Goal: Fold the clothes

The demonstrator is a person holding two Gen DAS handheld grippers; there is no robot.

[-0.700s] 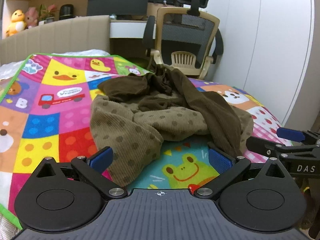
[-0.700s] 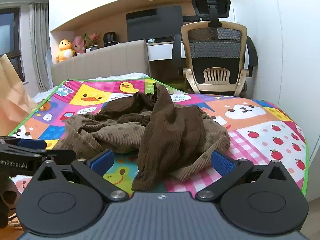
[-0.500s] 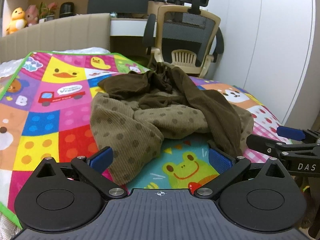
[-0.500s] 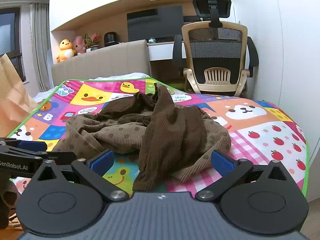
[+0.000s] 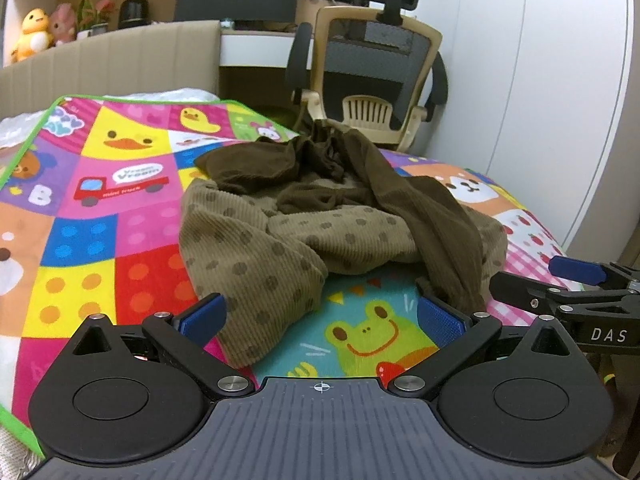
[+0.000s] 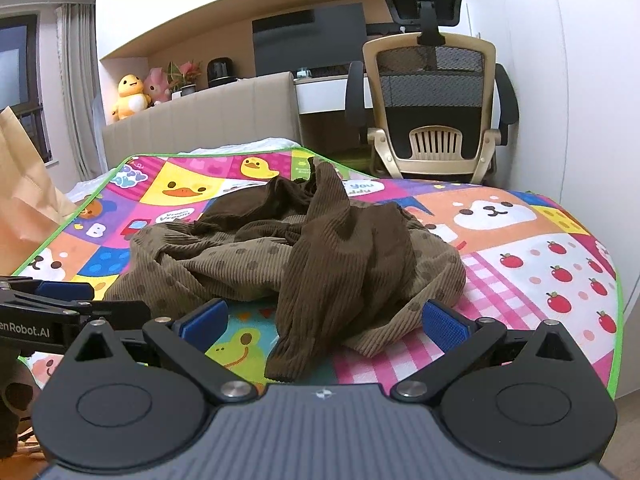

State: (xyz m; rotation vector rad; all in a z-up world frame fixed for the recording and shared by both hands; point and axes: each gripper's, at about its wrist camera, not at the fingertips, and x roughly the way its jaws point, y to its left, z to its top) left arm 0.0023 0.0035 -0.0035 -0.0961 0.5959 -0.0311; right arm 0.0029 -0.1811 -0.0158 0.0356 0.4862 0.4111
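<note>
A crumpled brown corduroy garment (image 5: 328, 220) (image 6: 312, 256) with darker dots and a dark brown lining lies in a heap on the colourful cartoon play mat (image 5: 100, 216) (image 6: 540, 264). My left gripper (image 5: 320, 320) is open at the mat's near edge, and a lobe of the dotted cloth reaches between its blue pads without being pinched. My right gripper (image 6: 324, 320) is open too, with a dark hanging flap of the garment lying between its pads. Each gripper shows at the side of the other's view: the right gripper (image 5: 560, 284) and the left gripper (image 6: 60, 300).
A beige padded headboard (image 5: 112, 60) (image 6: 200, 124) runs behind the mat. An office chair (image 5: 372, 76) (image 6: 432, 104) stands at the far edge by a desk with a monitor. A brown paper bag (image 6: 24, 196) stands at the left. White wardrobe doors (image 5: 540, 80) line the right.
Both grippers have edged slightly closer to the garment; the cloth itself has not moved and both stay open.
</note>
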